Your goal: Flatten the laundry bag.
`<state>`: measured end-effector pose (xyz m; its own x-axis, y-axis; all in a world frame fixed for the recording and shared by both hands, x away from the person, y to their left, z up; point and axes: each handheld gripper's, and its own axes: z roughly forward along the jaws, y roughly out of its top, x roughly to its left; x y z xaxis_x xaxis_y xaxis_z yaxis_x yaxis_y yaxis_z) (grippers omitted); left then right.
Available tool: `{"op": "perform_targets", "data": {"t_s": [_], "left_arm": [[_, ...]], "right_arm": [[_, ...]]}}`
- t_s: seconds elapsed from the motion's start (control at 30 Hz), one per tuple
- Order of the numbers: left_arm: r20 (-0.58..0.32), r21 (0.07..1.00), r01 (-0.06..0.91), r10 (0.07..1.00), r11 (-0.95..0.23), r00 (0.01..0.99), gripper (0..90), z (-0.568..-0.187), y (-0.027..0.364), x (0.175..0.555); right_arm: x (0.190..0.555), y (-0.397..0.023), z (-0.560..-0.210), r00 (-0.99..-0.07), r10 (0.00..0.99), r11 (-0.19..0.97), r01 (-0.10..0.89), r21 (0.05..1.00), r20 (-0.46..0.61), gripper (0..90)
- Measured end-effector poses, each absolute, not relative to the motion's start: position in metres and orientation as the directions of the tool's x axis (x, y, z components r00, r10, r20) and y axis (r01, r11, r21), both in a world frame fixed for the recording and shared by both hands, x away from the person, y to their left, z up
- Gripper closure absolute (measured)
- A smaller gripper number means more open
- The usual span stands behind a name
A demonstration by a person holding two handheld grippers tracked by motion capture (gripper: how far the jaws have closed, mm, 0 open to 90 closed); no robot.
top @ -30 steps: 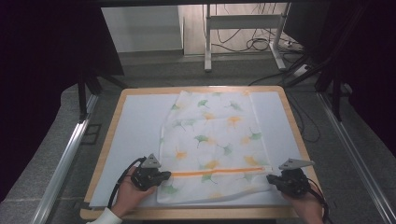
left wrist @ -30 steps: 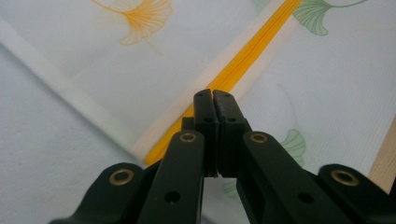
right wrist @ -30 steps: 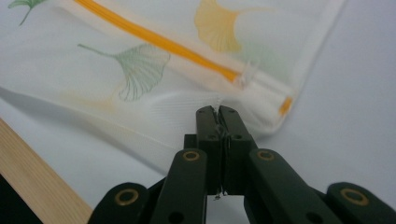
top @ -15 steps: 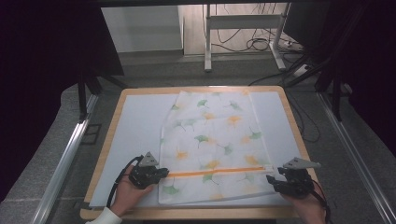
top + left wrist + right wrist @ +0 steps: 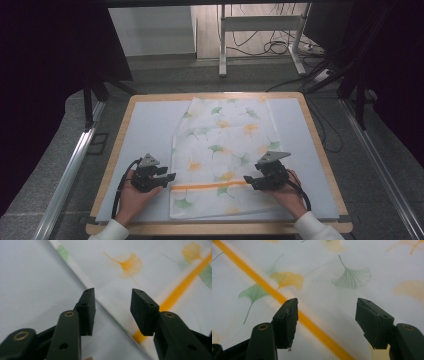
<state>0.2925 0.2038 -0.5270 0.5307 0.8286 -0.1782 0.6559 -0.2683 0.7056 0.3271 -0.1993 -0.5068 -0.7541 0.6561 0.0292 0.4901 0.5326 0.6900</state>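
Jaws just opened on left gripper and right gripper, both held wide and empty over the leaf-print cloth, laid flat on the surface.

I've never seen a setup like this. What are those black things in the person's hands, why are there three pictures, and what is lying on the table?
A person holds a hand-held two-jaw clamp in each hand: the left gripper and the right gripper. The high view looks down from above. The other two pictures come from cameras riding on each gripper, looking along its black jaws. On the table lies a white cloth printed with green and orange leaves and an orange stripe. Both grippers' jaws have just been opening; nothing is gripped between them, and the cloth lies beneath them.
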Motion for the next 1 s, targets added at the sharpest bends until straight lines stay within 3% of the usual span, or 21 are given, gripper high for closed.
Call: {"op": "perform_targets", "data": {"t_s": [0.2, 0.6, 1.0], "left_arm": [[-0.213, 0.708, 0.682, 0.865, -0.184, 0.455, 48.4, -0.523, 0.213, 0.320], [-0.243, 0.701, 0.701, 0.881, -0.130, 0.406, 40.1, -0.518, 0.206, 0.370], [-0.290, 0.666, 0.739, 0.879, -0.098, 0.379, 39.7, -0.525, 0.198, 0.415]], "right_arm": [[0.338, -0.193, -0.514, -0.761, 0.649, 0.538, 0.471, 0.699, 0.013, 33.2], [0.329, -0.197, -0.518, -0.769, 0.639, 0.568, 0.461, 0.682, -0.013, 32.9], [0.327, -0.194, -0.523, -0.769, 0.639, 0.587, 0.457, 0.668, -0.035, 32.6]]}}
